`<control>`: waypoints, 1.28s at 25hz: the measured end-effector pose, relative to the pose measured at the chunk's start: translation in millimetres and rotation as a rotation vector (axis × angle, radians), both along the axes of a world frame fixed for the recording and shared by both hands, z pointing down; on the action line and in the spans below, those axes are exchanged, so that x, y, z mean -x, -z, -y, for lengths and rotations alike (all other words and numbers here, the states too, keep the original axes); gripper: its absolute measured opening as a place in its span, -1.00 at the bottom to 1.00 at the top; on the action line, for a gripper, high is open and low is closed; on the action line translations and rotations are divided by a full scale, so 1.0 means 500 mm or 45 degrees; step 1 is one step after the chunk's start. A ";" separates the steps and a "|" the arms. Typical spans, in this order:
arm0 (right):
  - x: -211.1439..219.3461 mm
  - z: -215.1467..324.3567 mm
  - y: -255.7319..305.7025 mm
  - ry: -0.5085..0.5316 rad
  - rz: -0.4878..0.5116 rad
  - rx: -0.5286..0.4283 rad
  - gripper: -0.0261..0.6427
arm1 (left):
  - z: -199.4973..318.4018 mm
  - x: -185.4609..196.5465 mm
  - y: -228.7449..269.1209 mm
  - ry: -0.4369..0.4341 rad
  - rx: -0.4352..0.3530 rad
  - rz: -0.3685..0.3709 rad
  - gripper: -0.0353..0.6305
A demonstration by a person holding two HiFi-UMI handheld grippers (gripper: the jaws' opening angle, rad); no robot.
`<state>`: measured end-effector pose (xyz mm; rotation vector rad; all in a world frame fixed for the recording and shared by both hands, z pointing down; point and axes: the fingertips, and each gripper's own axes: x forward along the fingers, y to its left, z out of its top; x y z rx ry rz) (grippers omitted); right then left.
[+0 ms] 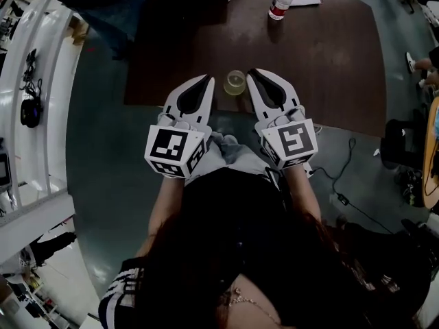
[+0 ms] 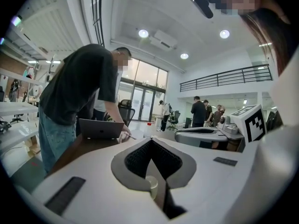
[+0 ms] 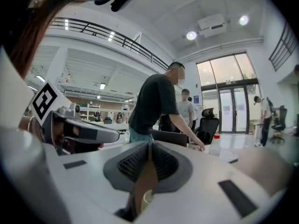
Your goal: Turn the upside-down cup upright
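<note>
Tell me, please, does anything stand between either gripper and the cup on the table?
Nothing visible does. The cup stands on bare table between the left gripper and right gripper, both shut; the bottle is far behind it.

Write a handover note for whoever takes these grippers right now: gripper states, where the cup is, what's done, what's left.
Left gripper: shut, empty.
Right gripper: shut, empty.
Cup: on the table near its front edge, between the two gripper tips; neither holds it.
Done: no grasp made. These views don't show which way up the cup stands.
Left: check the cup; if it is inverted, open a gripper, grasp it and turn it upright.
</note>
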<state>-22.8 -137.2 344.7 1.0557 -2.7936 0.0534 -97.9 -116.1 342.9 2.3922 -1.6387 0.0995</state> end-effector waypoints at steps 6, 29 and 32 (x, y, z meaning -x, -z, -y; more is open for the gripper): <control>0.014 0.031 -0.001 -0.084 -0.002 0.022 -0.87 | 0.042 0.025 0.002 -0.065 0.022 -0.006 -0.88; 0.039 0.086 -0.154 -0.125 -0.029 0.257 -0.56 | 0.107 0.041 -0.097 -0.151 0.178 -0.025 -0.88; 0.050 0.093 -0.186 -0.134 -0.054 0.288 -0.42 | 0.113 0.053 -0.116 -0.155 0.196 -0.031 -0.88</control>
